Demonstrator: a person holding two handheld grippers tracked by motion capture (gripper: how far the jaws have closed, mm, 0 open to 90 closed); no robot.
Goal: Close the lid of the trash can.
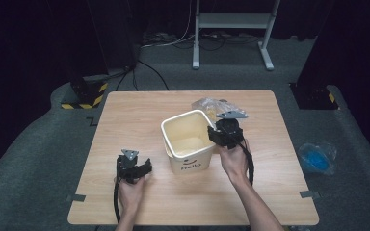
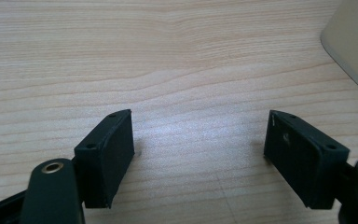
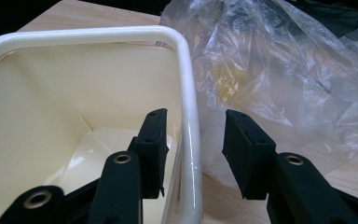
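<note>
i see the cream square bucket, glossy with a rolled rim, mid-table just before a crumpled clear bag. my right gripper straddles its rim, jaws parted, not pressing. my left gripper gapes wide over bare table.

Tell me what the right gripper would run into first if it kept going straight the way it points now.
Probably the bin's rim: the right gripper straddles that wall, one jaw inside the cream bin, one outside, neither pressing on it. Going on, the outer jaw would likely push into the clear plastic bag beside the bin; depth is hard to judge.
</note>
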